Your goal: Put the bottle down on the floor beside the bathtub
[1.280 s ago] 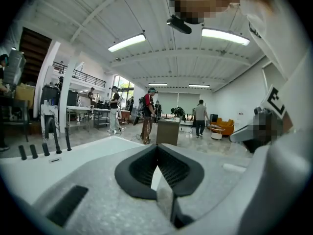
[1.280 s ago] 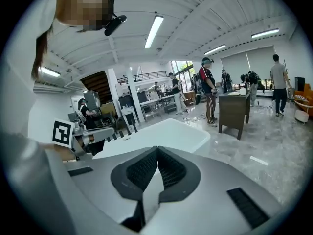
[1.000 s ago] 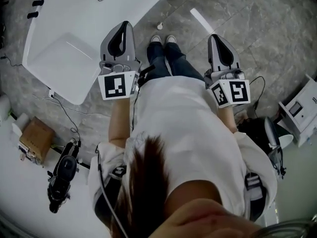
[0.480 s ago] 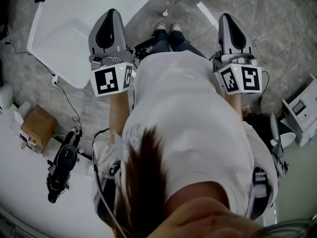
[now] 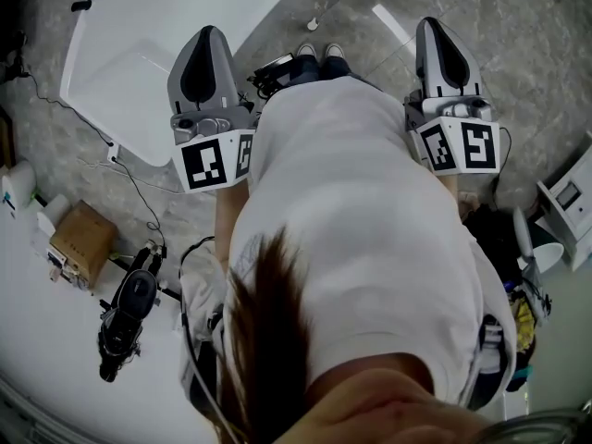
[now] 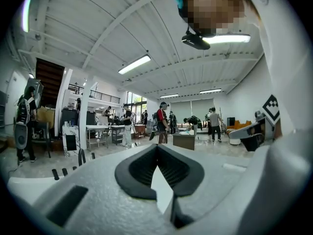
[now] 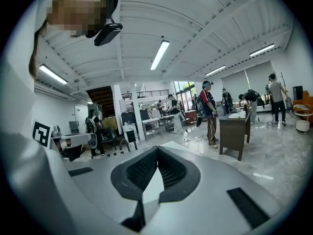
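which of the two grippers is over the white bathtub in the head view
The left gripper, at the picture's left: it overlaps the edge of the white bathtub, whereas the right gripper shows only against the grey stone floor.

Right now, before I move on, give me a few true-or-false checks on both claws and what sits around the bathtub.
1. The left claw is shut and empty. True.
2. The right claw stands wide open. False: its jaws are together, with nothing between them.
3. The white bathtub lies on the person's left, on the grey stone-tile floor. True.
4. The brown cardboard box lies inside the bathtub. False: it sits outside the tub, well apart from it, near the head view's left edge.
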`<action>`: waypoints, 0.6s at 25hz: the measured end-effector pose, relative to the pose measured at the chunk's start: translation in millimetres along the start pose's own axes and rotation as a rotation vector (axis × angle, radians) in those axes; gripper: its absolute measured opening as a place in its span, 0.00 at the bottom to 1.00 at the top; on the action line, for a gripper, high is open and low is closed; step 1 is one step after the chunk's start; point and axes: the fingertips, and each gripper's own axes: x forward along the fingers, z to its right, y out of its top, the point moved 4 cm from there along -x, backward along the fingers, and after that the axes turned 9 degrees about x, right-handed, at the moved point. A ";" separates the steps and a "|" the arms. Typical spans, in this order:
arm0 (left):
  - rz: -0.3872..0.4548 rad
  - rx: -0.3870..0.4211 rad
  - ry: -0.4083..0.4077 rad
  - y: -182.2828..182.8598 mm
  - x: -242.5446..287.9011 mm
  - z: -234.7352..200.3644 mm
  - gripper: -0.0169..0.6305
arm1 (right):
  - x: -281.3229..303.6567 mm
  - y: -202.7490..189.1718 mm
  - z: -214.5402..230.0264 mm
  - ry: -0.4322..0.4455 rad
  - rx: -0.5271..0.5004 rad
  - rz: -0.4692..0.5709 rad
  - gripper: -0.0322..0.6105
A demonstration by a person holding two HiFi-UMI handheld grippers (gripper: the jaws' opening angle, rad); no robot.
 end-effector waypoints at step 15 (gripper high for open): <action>-0.030 -0.063 0.031 2.0 -7.0 6.2 0.05 | -10.7 5.9 -5.5 0.004 0.026 0.030 0.07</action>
